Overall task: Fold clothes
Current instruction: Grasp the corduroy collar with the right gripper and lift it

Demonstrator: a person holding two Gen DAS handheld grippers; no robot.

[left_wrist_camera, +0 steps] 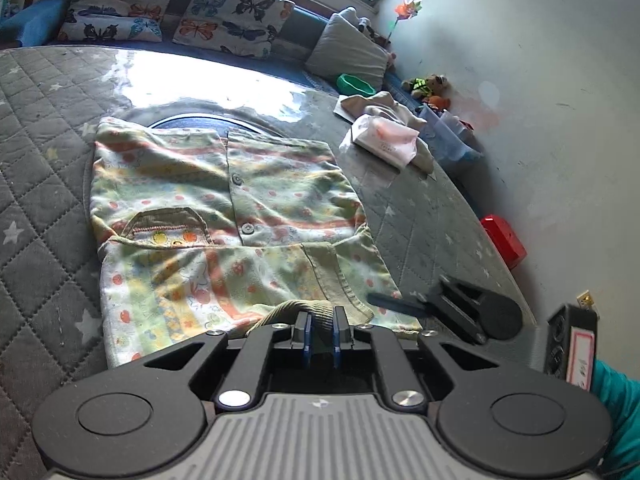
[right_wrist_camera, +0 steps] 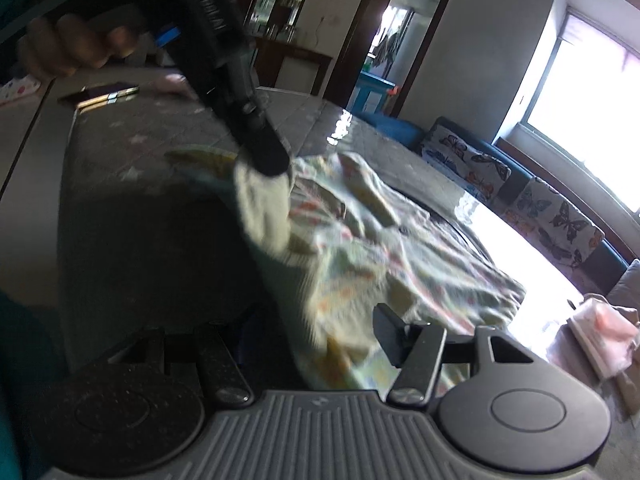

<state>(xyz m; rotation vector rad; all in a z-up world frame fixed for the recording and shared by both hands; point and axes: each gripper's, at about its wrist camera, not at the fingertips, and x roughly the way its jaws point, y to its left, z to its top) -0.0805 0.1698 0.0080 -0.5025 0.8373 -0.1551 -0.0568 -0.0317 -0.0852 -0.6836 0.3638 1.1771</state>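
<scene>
A small pale green child's garment (left_wrist_camera: 224, 216) with orange and yellow fruit prints, buttons and a corduroy-trimmed pocket lies on the grey quilted bed (left_wrist_camera: 36, 152). My left gripper (left_wrist_camera: 321, 326) is shut on its ribbed corduroy hem at the near edge. My right gripper (left_wrist_camera: 404, 305) shows at the garment's right near corner. In the right wrist view the right gripper (right_wrist_camera: 320, 328) is wide apart with the cloth (right_wrist_camera: 360, 248) draped between its fingers (right_wrist_camera: 390, 330); the left finger is hidden under fabric. The left gripper (right_wrist_camera: 272, 166) holds a raised corner there.
Butterfly cushions (left_wrist_camera: 120, 8) and a grey pillow (left_wrist_camera: 348, 52) line the far side. Folded pink and cream clothes (left_wrist_camera: 384, 136) lie at the right. A red box (left_wrist_camera: 504, 240), toys (left_wrist_camera: 428, 86) and a green bowl (left_wrist_camera: 354, 85) sit by the wall.
</scene>
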